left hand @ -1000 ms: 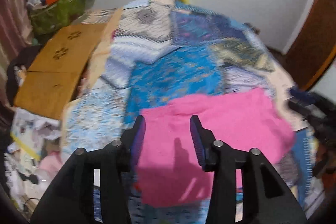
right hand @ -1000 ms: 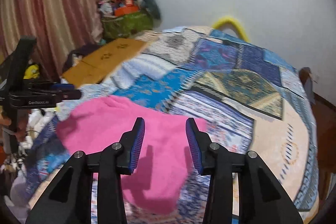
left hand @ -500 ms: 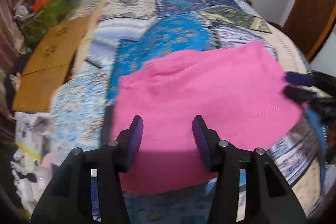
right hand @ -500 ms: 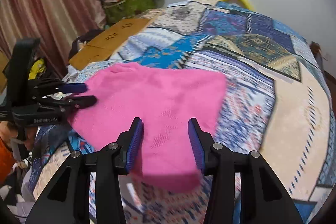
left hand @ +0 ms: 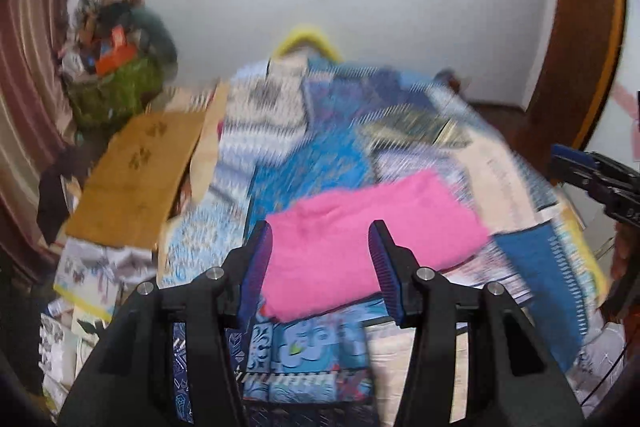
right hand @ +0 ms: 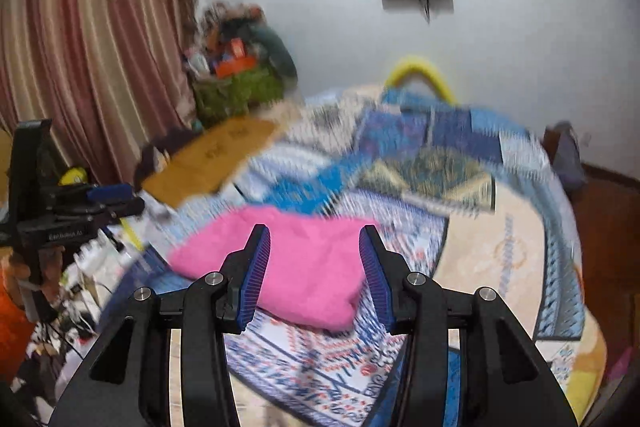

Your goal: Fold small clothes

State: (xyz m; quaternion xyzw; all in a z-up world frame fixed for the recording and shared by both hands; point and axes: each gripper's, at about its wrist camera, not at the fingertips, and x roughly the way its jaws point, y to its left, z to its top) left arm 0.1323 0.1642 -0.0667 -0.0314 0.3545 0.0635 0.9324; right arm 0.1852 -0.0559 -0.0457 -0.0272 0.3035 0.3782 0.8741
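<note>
Pink garment [left hand: 372, 239] lay folded flat on patchwork bedspread [left hand: 320, 155], toward near edge of bed, clear of both tools; left gripper [left hand: 320, 259] hung above it, jaws apart, nothing between pads; right gripper [right hand: 314, 261] likewise above garment, jaws parted after just opening a little, empty; cardboard sheet [left hand: 136, 179] lay at bed's left edge; frames blurred
</note>
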